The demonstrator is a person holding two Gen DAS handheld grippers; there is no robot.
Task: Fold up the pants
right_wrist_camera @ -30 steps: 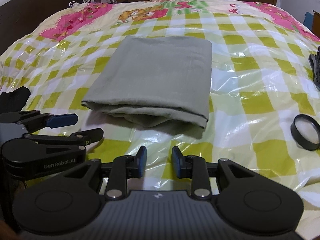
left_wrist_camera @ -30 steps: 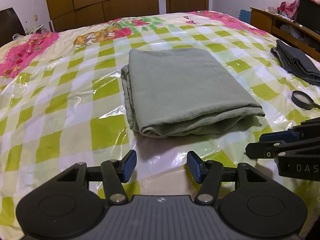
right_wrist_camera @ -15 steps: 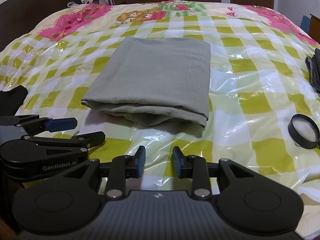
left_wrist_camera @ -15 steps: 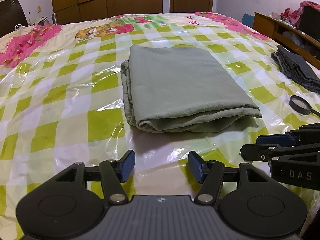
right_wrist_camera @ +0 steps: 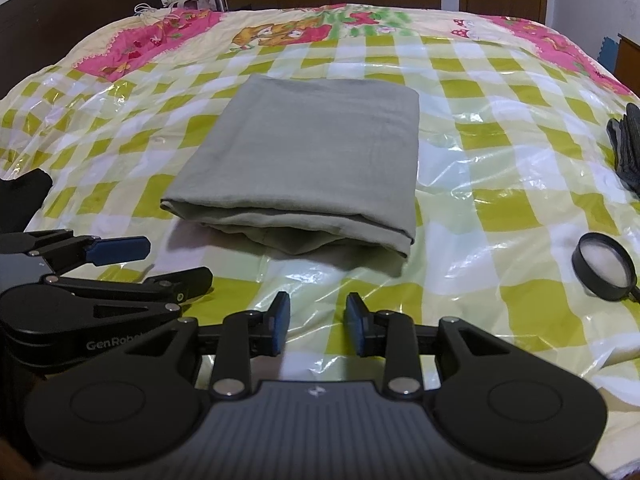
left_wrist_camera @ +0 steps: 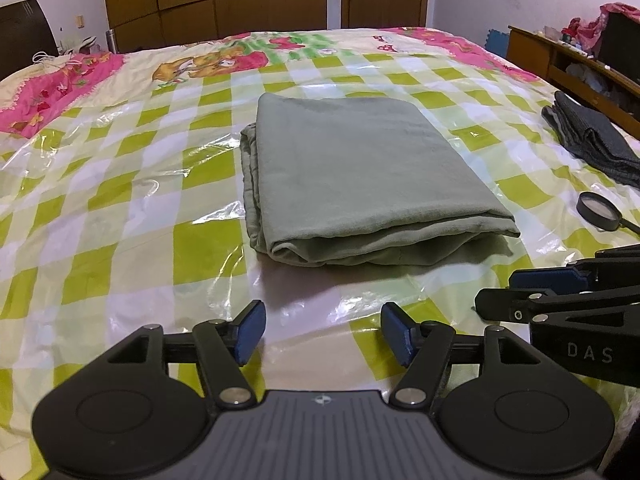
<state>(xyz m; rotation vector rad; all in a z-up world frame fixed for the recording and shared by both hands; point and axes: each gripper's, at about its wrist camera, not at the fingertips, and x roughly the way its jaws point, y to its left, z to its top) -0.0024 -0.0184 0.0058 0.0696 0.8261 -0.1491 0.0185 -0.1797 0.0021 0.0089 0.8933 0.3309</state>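
Observation:
The grey-green pants (left_wrist_camera: 360,176) lie folded into a flat rectangle on the bed (left_wrist_camera: 120,208); they also show in the right wrist view (right_wrist_camera: 312,168). My left gripper (left_wrist_camera: 322,334) is open and empty, held above the bed's near edge, short of the pants. My right gripper (right_wrist_camera: 318,322) is open a little and empty, also short of the pants. Each gripper shows in the other's view: the right one at the right edge of the left wrist view (left_wrist_camera: 560,300), the left one at the left edge of the right wrist view (right_wrist_camera: 116,276).
The bed has a green-checked cover under clear plastic sheeting. A black magnifying glass (left_wrist_camera: 598,206) lies to the right, also in the right wrist view (right_wrist_camera: 604,266). A folded dark grey garment (left_wrist_camera: 592,140) lies at the far right. A wooden shelf (left_wrist_camera: 568,60) stands beyond.
Both grippers have drawn back slightly and tilted up, so the pants sit a little farther off. The jaws have not changed. The pants have not moved.

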